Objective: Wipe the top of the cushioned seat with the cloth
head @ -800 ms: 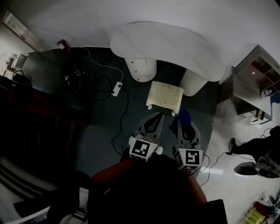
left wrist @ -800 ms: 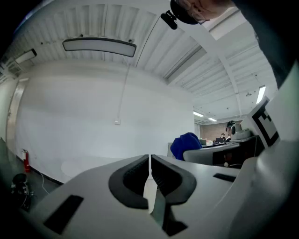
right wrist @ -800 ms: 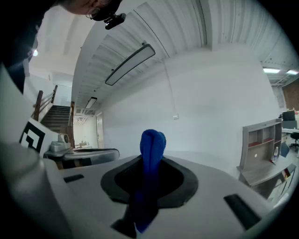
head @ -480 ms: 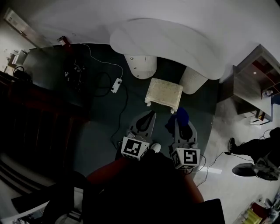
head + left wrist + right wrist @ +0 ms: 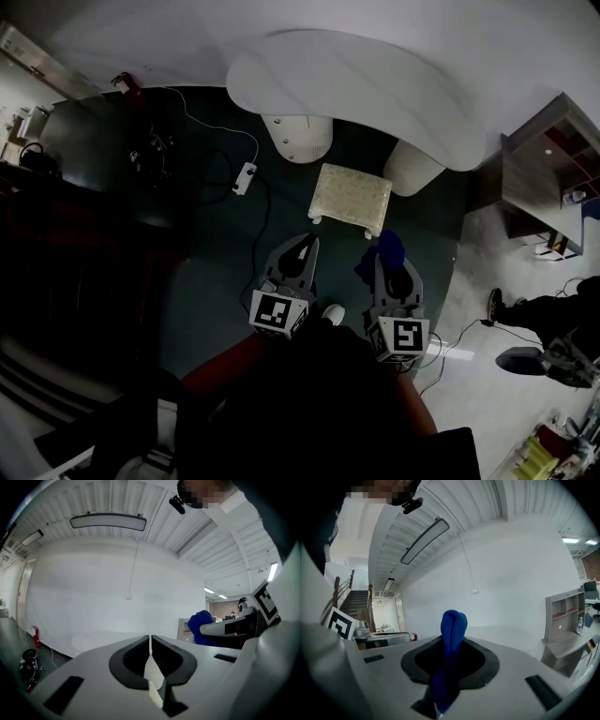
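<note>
Blue fabric cloth [image 5: 452, 634] clamped in right gripper [image 5: 395, 262], 5 o'clock of cream square cushioned seat [image 5: 351, 197]. Left gripper [image 5: 307, 242] shut tight, empty, 7 o'clock.

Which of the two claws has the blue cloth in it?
The right claw, shut on the blue cloth; the left claw is shut with nothing between its jaws.

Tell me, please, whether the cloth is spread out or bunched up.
Bunched: the cloth stands folded, clamped in the right tool.
</note>
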A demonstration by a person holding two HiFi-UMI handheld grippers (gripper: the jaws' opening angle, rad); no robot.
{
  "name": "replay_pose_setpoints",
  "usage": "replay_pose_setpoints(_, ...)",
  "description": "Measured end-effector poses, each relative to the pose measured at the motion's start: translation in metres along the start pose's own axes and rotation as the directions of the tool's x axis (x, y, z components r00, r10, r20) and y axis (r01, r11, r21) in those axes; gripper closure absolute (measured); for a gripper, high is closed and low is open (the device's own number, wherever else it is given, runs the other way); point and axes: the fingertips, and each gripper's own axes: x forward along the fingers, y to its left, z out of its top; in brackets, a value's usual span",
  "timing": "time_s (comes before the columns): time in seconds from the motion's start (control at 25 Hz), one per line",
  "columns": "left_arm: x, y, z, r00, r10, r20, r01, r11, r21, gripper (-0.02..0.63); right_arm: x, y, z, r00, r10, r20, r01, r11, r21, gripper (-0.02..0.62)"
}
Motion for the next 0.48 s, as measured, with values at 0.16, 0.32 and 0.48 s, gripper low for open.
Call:
replay_pose_setpoints(0.16,0.037,0.026,0.007,1.000,-0.022,0.011,0.022,1.000,-0.019,0.580,0.039,-0.006,-0.001,1.000,-0.017,-0.025,0.017,1.000,-0.001,0.493)
replay_pose_setpoints(0.32,0.074,0.060,0.027,0.996,-0.054,0.071,0.056,0.998,-0.033,0.580,0.094,-0.012,0.005,0.998,-0.030,-0.052,0.029,1.000,-0.003,0.492)
replay_pose_setpoints(0.48,0.106,0.115,0.025,0.996,-0.083,0.043,0.085,0.995,-0.055,0.580,0.156,-0.022,0.016,0.996,-0.060,-0.071,0.060,0.998,-0.002,0.492)
